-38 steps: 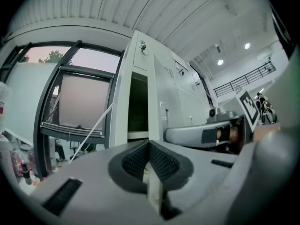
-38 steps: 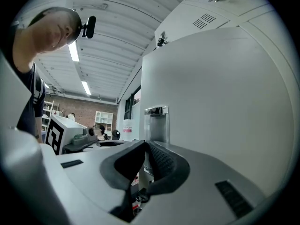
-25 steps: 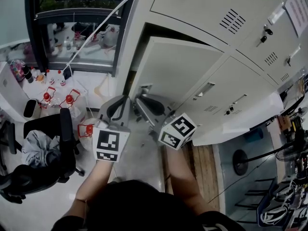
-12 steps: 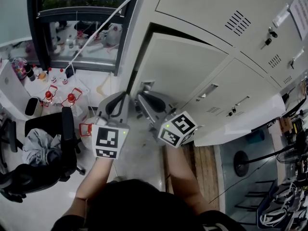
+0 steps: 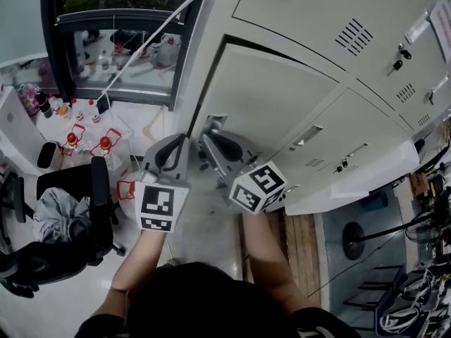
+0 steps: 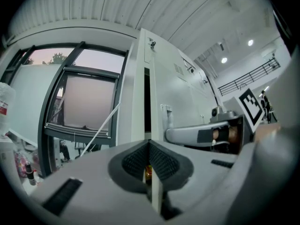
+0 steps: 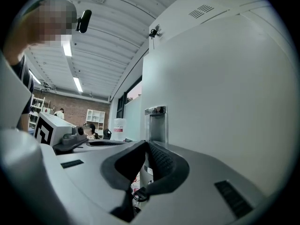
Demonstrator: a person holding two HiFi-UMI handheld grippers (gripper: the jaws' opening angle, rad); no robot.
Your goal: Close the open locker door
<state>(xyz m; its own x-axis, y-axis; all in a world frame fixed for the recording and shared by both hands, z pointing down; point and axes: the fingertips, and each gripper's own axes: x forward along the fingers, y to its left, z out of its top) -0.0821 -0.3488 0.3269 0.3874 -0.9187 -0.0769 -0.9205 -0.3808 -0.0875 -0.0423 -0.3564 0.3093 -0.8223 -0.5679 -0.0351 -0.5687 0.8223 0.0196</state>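
A: Head view, holdings?
B: Locker door (image 5: 278, 108), in the grey bank, almost flush, with a shadow line along its top edge. Left gripper (image 5: 177, 144) and right gripper (image 5: 206, 143) sit side by side just below its latch handle (image 5: 213, 123); contact can't be confirmed. Window (image 5: 116, 48), office chair (image 5: 70, 203) and red-capped bottles (image 5: 102, 145) stand off to the left, none in the door's path.
A: Left gripper view?
B: Jaws pressed together, nothing between. A dark slit (image 6: 146, 102) at the door's free edge lies dead ahead.
A: Right gripper view?
B: Jaws drawn together, empty. The handle is straight ahead and the door face fills the right.
A: Hazards?
B: My judgement: a soft push may leave the latch uncaught so the door springs back. Closed tips may skid on smooth paint. The left tip, beside the slit, may get nipped.
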